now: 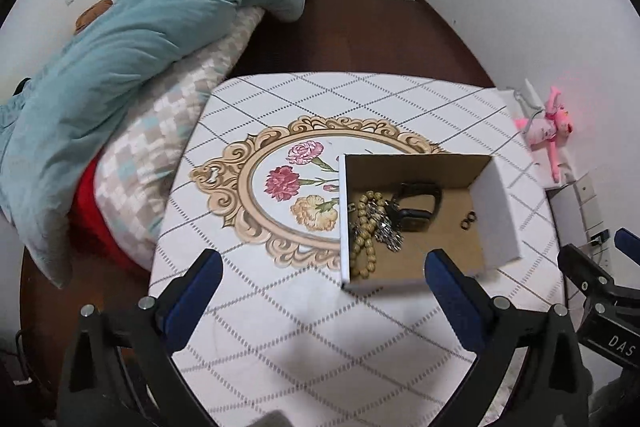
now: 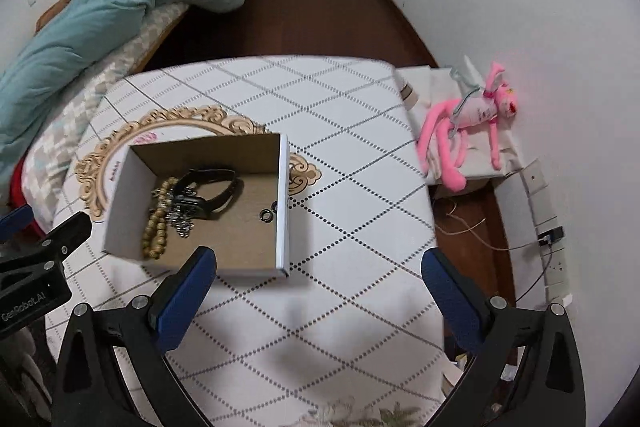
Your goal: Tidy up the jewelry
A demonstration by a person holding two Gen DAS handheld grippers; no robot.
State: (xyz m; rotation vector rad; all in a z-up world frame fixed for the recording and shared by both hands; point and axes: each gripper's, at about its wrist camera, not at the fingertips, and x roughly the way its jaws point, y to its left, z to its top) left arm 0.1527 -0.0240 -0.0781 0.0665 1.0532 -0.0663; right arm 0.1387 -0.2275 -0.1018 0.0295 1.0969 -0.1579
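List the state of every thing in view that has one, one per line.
Left gripper: open, empty.
Right gripper: open, empty.
Cardboard box: open on top, upright on the table.
Bead bracelet: lying in the box, heaped with the chain.
Silver chain: tangled in a pile.
Black watch: in the box, strap looped.
Two small rings: loose on the box floor, side by side.

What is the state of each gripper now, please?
Left gripper: jaws open, holding nothing.
Right gripper: jaws open, holding nothing.
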